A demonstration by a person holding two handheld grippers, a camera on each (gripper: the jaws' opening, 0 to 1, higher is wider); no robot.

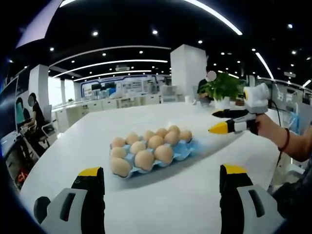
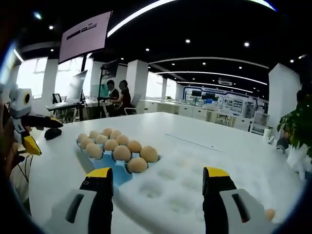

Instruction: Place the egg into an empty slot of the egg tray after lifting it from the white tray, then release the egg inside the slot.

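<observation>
Both my grippers hang empty, jaws spread wide: the left gripper [image 1: 161, 183] faces the blue egg tray [image 1: 183, 152] across bare white table [image 1: 161, 207], the right gripper [image 2: 158, 187] hovers just over the near edge of the white tray [image 2: 170, 187]. One egg [image 2: 269, 213] lies at the white tray's near right corner, beside my right jaw. So the pick isn't made yet. Next I judge: swing right, straddle that egg, close gently. Farther off, the blue tray's near corner slots [image 2: 117, 176] look empty.
</observation>
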